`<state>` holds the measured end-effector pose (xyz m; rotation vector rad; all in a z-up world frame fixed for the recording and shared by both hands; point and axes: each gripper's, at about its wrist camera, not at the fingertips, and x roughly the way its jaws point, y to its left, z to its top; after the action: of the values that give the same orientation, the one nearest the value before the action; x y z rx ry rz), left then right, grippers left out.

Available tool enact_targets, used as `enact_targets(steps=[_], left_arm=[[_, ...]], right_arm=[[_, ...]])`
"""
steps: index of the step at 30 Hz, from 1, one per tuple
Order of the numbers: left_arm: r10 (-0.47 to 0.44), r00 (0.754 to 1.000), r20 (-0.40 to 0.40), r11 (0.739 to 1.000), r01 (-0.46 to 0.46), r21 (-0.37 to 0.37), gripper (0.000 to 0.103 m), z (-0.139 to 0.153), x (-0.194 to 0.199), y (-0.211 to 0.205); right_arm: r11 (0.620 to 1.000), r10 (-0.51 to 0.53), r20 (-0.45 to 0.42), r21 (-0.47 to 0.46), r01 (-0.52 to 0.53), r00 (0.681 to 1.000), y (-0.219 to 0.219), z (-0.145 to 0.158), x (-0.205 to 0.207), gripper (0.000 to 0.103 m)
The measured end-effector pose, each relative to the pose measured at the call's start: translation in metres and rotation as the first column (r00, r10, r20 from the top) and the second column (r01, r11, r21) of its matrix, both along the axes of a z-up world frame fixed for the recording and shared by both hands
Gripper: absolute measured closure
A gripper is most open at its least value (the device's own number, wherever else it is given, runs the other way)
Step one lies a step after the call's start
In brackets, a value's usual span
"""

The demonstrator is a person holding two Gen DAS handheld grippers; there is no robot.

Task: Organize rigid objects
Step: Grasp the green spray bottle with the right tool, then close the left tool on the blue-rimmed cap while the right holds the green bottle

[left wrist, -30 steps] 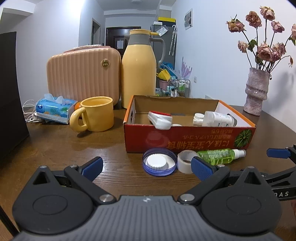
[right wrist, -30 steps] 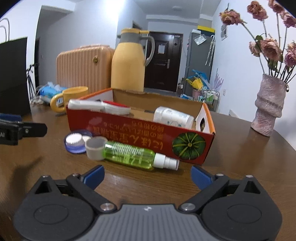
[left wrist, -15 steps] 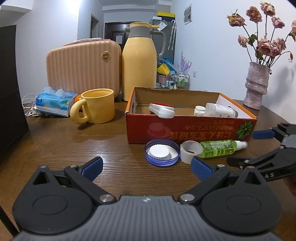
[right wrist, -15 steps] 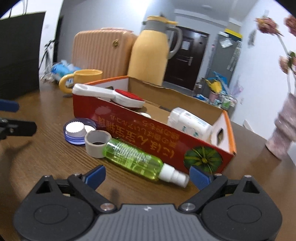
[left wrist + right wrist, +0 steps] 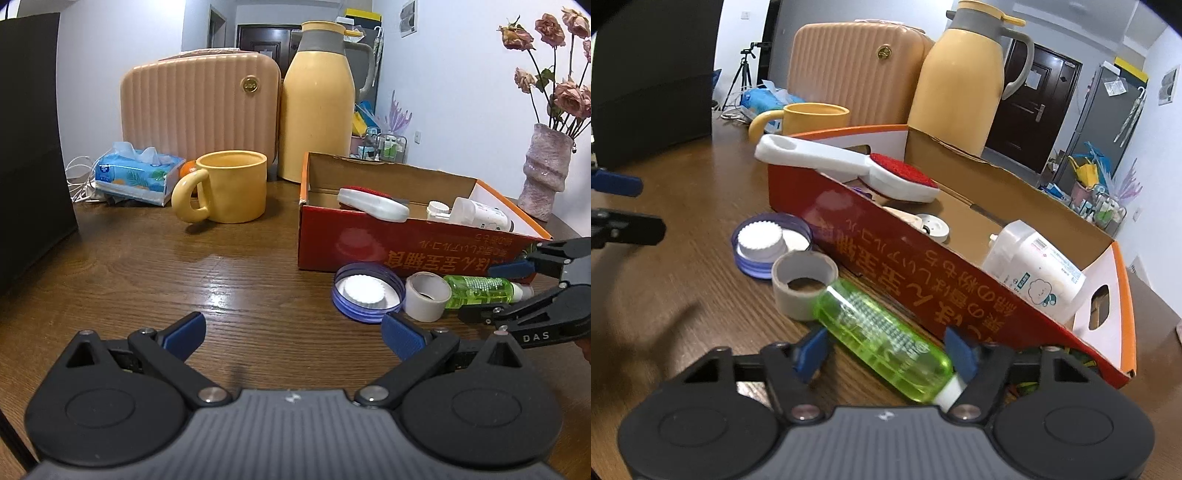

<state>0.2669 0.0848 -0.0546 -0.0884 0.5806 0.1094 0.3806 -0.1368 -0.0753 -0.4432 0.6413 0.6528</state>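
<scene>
Green bottle [image 5: 882,339] lies on the bench [image 5: 683,295] against the red box [image 5: 979,295] front, its base touching the tape roll [image 5: 803,284]. Your right tongs [image 5: 886,354] straddle it, jaws closing, pads not clearly pressing yet. Your left tongs [image 5: 291,330] hang wide open, empty, near the blue lid [image 5: 367,291].

Glossy wood-grain table [image 5: 147,273], matt cardboard box [image 5: 960,258], translucent green plastic bottle [image 5: 879,332]
</scene>
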Motion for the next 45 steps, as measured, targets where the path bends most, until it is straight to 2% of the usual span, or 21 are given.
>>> enact_targets(steps=[1, 4, 9, 21, 25, 28, 33, 37, 41, 44, 45], left_arm=[[-0.001, 1.0, -0.001, 1.0, 0.001, 0.0, 0.0, 0.0, 0.0, 0.0], [-0.004, 1.0, -0.002, 1.0, 0.004, -0.002, 0.0, 0.0, -0.001, -0.001], [-0.005, 1.0, -0.003, 1.0, 0.005, -0.007, 0.0, -0.001, -0.001, 0.0], [0.007, 1.0, -0.015, 1.0, -0.007, -0.016, 0.0, -0.003, 0.001, 0.002], [0.008, 1.0, -0.013, 1.0, -0.009, -0.018, 0.0, -0.003, 0.002, 0.003], [0.01, 1.0, -0.023, 1.0, -0.01, -0.022, 0.0, -0.004, 0.004, 0.003], [0.005, 0.999, -0.036, 1.0, -0.005, -0.009, 0.0, -0.003, 0.008, -0.002], [-0.001, 1.0, -0.028, 1.0, 0.002, 0.018, 0.0, -0.001, 0.011, -0.009], [-0.002, 1.0, -0.017, 0.999, 0.003, 0.034, 0.0, 0.003, 0.018, -0.015], [-0.01, 1.0, -0.006, 0.997, 0.01, 0.075, 0.0, 0.006, 0.026, -0.022], [-0.015, 1.0, -0.001, 0.996, 0.015, 0.085, 0.003, 0.007, 0.029, -0.025]], right_arm=[[1.0, 0.005, -0.01, 0.003, -0.005, 1.0, -0.003, 0.001, -0.002, 0.052], [0.999, 0.023, -0.055, 0.023, -0.022, 0.998, -0.012, 0.002, -0.012, 0.073], [0.998, 0.058, -0.082, 0.039, -0.055, 0.995, -0.017, 0.003, -0.037, 0.072], [0.989, -0.098, -0.07, 0.104, 0.105, 0.993, 0.0, -0.001, -0.038, 0.073], [0.959, -0.168, -0.088, 0.215, 0.184, 0.982, -0.012, -0.003, -0.044, 0.073], [0.917, -0.224, -0.099, 0.316, 0.244, 0.97, -0.028, -0.003, -0.051, 0.073], [0.87, -0.295, -0.064, 0.395, 0.296, 0.953, -0.053, 0.005, -0.062, 0.073], [0.839, -0.338, -0.058, 0.432, 0.329, 0.939, -0.071, 0.008, -0.062, 0.073], [0.827, -0.356, -0.058, 0.446, 0.344, 0.933, -0.082, 0.009, -0.063, 0.073], [0.82, -0.365, -0.053, 0.454, 0.347, 0.93, -0.086, 0.01, -0.064, 0.073], [0.819, -0.368, -0.051, 0.455, 0.35, 0.929, -0.087, 0.01, -0.064, 0.073]])
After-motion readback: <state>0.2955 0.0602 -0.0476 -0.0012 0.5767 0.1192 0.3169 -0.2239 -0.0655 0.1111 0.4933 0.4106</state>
